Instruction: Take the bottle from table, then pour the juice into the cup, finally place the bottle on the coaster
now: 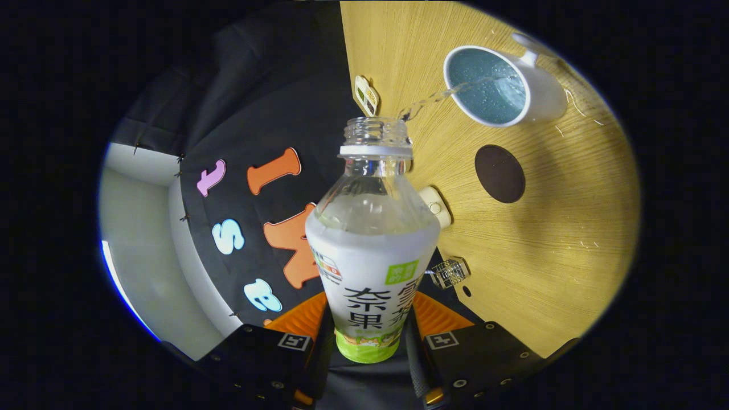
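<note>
Now tongs (369,336) clamped on clear, white-labelled plastic bottle (373,256), pouring clear stream into white teal-lined cup (501,85) beyond; dark round coaster (499,173) between.

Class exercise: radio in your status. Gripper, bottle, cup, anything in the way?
Gripper shut on bottle, tilted toward cup. Clear stream running from open neck into cup. Coaster bare beside cup. Nothing in the way.

Bottle (373,250): clear neck, white ring, white label with black characters, green patches. Stream (450,93) clear. Cup (494,85): white outside, speckled teal inside. Coaster (499,173): dark brown, plain. Desk (547,239): yellowish wood grain.
</note>
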Demonstrator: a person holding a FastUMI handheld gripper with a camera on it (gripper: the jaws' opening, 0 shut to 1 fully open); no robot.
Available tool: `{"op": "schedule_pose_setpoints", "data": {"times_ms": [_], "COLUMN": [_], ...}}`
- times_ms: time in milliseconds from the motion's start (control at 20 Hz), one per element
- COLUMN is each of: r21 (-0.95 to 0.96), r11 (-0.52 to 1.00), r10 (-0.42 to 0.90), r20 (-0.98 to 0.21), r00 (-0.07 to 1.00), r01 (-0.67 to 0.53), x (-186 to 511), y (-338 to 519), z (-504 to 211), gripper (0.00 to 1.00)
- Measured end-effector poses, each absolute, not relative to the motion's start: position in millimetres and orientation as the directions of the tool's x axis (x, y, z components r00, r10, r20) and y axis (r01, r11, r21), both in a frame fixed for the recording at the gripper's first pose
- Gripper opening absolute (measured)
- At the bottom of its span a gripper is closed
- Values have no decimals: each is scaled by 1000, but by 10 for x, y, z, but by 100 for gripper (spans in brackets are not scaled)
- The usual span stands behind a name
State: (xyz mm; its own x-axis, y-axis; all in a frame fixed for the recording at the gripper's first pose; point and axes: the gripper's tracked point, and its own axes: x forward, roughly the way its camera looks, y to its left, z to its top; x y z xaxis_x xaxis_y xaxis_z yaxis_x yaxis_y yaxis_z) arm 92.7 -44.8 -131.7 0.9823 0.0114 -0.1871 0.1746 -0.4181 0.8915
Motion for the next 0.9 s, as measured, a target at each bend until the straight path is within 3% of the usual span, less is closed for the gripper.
{"op": "schedule_pose_setpoints", "data": {"times_ms": [900], "r21": [849], "r11": [-513], "r10": [-40], "r20": [-176], "r00": [984], "r01": [131], "x": [918], "y": [-648], "z": [-1205], "gripper": [59]}}
